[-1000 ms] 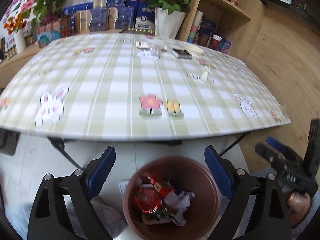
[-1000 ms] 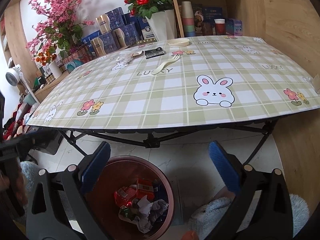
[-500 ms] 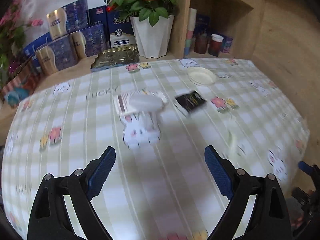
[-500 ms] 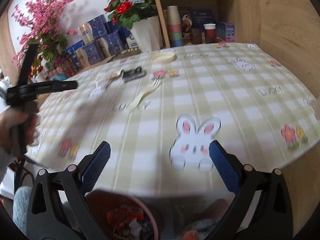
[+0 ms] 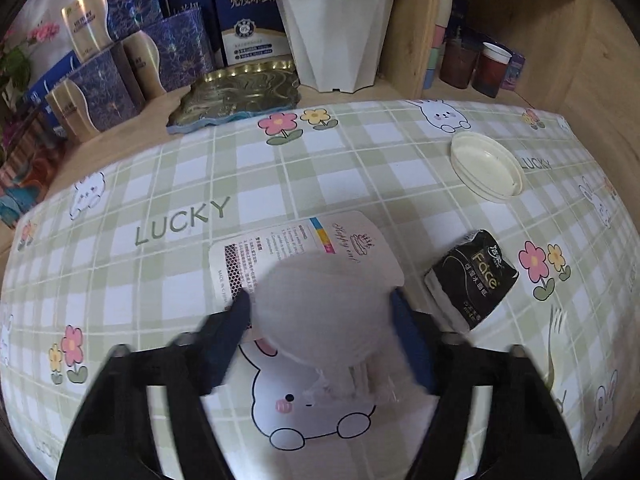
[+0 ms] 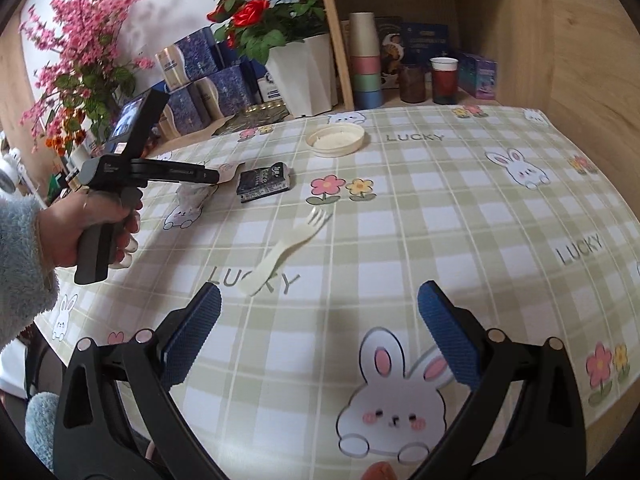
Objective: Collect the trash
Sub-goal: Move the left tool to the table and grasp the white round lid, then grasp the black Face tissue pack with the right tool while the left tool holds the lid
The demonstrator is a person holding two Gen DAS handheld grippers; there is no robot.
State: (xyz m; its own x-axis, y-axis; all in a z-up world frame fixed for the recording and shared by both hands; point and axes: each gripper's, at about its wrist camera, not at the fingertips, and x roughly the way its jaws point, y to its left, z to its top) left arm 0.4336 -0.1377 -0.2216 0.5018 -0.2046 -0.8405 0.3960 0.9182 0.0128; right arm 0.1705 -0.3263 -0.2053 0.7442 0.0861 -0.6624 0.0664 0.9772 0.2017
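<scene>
Left gripper (image 5: 320, 324) over a clear plastic package (image 5: 324, 304) on the checked table (image 5: 168, 184); right gripper (image 6: 320, 336) hovers open, empty.

Left fingers (image 5: 230, 322) sit either side of the package's domed part, blurred, can't tell if they are pressing it. Its printed card backing points away toward the shelf, long axis running left-right. Black tissue pack (image 5: 472, 280) just right, long axis tilted diagonally. Cream fork (image 6: 286, 250) lies ahead of the right gripper, tines pointing far-right. Cream lid (image 6: 335, 140) farther back.

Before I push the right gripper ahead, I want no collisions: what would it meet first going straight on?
Likely the cream plastic fork lying on the checked tablecloth ahead of the open right gripper; depth is unclear.
</scene>
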